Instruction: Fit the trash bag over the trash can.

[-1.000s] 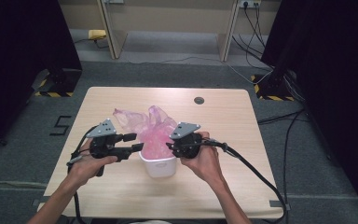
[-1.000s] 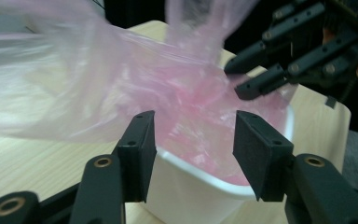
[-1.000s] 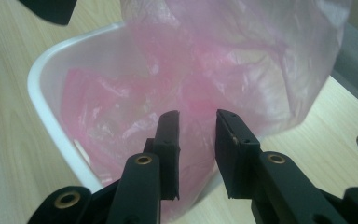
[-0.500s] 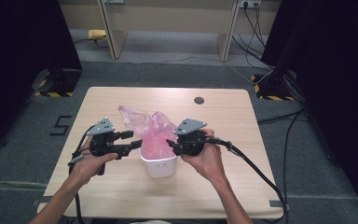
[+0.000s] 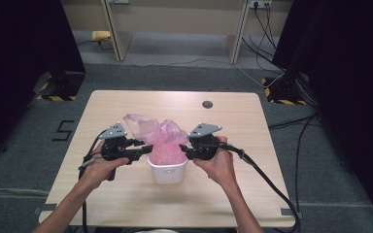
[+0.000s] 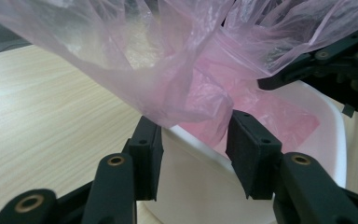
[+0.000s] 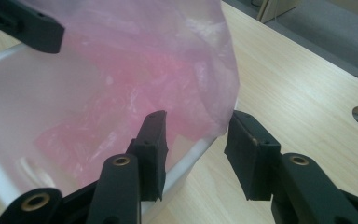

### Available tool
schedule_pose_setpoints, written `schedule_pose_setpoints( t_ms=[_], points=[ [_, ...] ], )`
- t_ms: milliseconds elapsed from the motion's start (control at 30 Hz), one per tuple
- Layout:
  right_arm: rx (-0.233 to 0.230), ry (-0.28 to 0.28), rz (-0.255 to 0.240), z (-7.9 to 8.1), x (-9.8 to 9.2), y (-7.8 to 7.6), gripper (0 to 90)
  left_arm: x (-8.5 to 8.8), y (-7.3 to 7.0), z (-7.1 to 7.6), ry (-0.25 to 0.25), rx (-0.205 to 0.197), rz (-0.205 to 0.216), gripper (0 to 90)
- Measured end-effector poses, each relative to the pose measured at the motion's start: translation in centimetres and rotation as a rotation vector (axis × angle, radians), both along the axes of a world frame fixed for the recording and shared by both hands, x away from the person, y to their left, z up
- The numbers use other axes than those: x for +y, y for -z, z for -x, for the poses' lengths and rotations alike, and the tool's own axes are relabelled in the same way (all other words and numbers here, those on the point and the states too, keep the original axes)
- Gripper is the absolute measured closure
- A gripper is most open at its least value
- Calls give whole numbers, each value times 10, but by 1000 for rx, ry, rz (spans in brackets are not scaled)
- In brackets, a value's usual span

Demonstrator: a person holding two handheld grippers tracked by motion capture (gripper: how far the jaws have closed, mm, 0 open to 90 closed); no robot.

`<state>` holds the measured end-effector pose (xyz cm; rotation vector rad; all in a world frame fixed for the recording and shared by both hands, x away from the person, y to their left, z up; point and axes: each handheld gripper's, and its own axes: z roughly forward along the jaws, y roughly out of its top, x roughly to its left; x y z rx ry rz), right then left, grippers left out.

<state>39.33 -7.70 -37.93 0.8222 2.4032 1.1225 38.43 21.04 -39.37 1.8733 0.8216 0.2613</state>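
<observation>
The pink plastic bag (image 5: 161, 141) sits half inside the white bin (image 5: 167, 171) mid-worktop (image 5: 233, 194): thin, light, slippery, likely to slide. Both your left hand-held gripper (image 5: 145, 149) and right hand-held gripper (image 5: 184, 151) straddle rim and film, jaws half open, just closing; pinch film at the rim.

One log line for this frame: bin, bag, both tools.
white bin: centre table | pink bag: partly inside, bunched above rim | left tool: straddles rim, open | right tool: straddles rim, open
</observation>
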Motion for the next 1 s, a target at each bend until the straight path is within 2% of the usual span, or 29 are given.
schedule_pose_setpoints(
  t_ms=[133,333,433,500,600,633,733,1000],
  points=[
    [-6,1,-3,7,-5,-2,576,-5,2,-4,7,1,-12,557],
    [-12,-7,16,17,-7,-5,570,-7,5,-11,8,7,0,542],
    [-19,5,14,17,-8,-7,551,-3,2,-7,-20,1,4,475],
    [-44,27,-6,17,-9,-10,509,2,-2,-3,-41,-9,15,441],
    [-77,52,-73,21,-14,-21,481,11,-9,5,-52,-26,28,402],
    [-77,52,-73,21,-14,-21,481,13,-12,7,-52,-30,24,402],
    [-80,33,-126,31,-19,-31,483,19,-20,16,-44,-36,34,383],
    [-83,-6,-147,38,-15,-38,484,13,-36,21,-11,-51,45,372]
  ],
)
